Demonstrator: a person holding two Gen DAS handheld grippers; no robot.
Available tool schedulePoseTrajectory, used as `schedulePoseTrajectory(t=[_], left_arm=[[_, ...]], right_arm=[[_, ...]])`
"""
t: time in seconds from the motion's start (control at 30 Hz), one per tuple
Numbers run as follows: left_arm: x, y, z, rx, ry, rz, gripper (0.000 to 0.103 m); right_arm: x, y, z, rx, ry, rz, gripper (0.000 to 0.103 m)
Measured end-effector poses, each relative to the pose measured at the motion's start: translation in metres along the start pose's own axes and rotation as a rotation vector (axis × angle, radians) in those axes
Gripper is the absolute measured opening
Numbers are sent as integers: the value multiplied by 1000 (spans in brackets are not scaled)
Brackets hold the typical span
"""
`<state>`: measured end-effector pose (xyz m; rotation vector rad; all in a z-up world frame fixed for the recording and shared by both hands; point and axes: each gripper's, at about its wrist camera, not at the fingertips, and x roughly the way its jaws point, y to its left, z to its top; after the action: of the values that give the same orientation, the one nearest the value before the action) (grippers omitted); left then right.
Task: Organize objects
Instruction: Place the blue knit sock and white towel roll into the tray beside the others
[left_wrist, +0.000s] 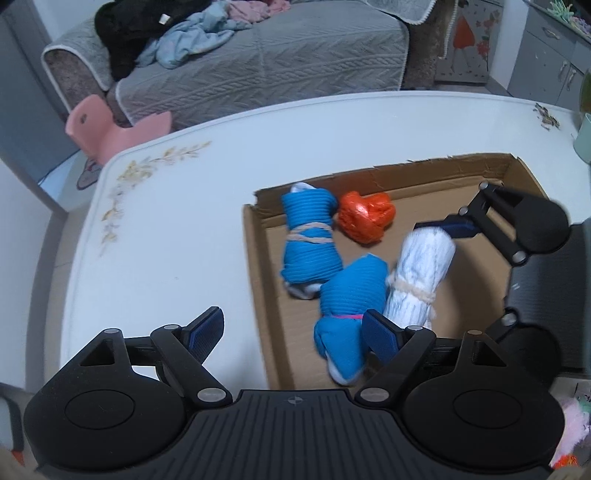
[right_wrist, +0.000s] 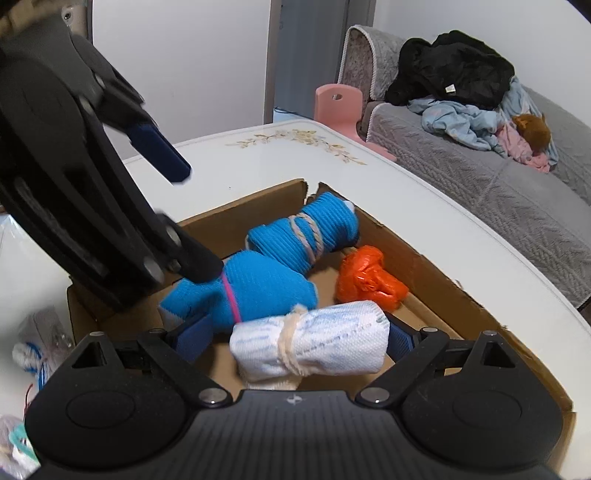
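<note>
A shallow cardboard box (left_wrist: 258, 266) (right_wrist: 436, 266) lies on the white table. In it are a blue rolled cloth tied with beige string (left_wrist: 308, 236) (right_wrist: 303, 232), a second blue roll with a pink band (left_wrist: 347, 295) (right_wrist: 258, 288), an orange crumpled bag (left_wrist: 364, 216) (right_wrist: 365, 278) and a white rolled cloth tied with string (left_wrist: 421, 273) (right_wrist: 314, 343). My left gripper (left_wrist: 293, 332) is open and empty over the box's left wall, its right finger beside the pink-banded roll. My right gripper (right_wrist: 299, 341) spans the white roll lengthwise, its pads at both ends.
The white table (left_wrist: 177, 229) (right_wrist: 240, 162) has a floral print at its far corner. Small bagged items (right_wrist: 37, 339) lie left of the box. A pink chair (left_wrist: 110, 129) and a grey sofa with clothes (left_wrist: 258, 66) stand beyond the table.
</note>
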<state>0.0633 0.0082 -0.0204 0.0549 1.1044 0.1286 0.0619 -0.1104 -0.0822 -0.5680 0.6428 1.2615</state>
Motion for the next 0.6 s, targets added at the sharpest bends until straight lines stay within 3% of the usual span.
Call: schedulePoseTrajectory(t=[0.23,0.43,0.6], left_arm=[[-3,4,-4,-30,11,-45,86],[-3,-9,-5,38,-5,-43,86],[2,-15,-7,65,15,-59,86]], right_arm=[[6,9,2,0,14,-24,99],[-18,4,8,-5,-36,-60,102],[-26,3,5,-5,27,-49,102]])
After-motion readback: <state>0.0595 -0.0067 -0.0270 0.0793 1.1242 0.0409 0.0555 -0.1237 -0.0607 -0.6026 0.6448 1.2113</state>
